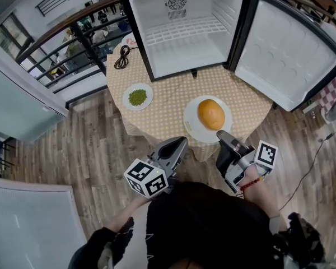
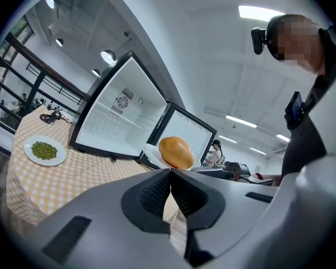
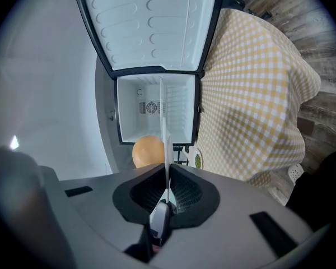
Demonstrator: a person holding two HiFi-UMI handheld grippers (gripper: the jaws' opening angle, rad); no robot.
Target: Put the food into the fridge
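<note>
A round orange-brown bun [image 1: 211, 114] lies on a white plate [image 1: 191, 122] at the front edge of the checked table [image 1: 168, 102]. My right gripper [image 1: 223, 134] is shut on that plate's near rim. In the right gripper view the plate [image 3: 164, 133] runs edge-on between the pads, with the bun [image 3: 147, 150] beside it. My left gripper [image 1: 180, 142] is shut and holds nothing, just left of the plate. A second white plate with green peas [image 1: 138, 97] sits on the table's left. The small fridge [image 1: 179, 32] stands open and empty at the back.
The fridge door [image 1: 285, 55] swings out to the right of the table. A coiled black cable [image 1: 122, 58] lies left of the fridge. Wooden floor surrounds the table, and a railing runs at the upper left. The person's dark sleeve fills the bottom of the head view.
</note>
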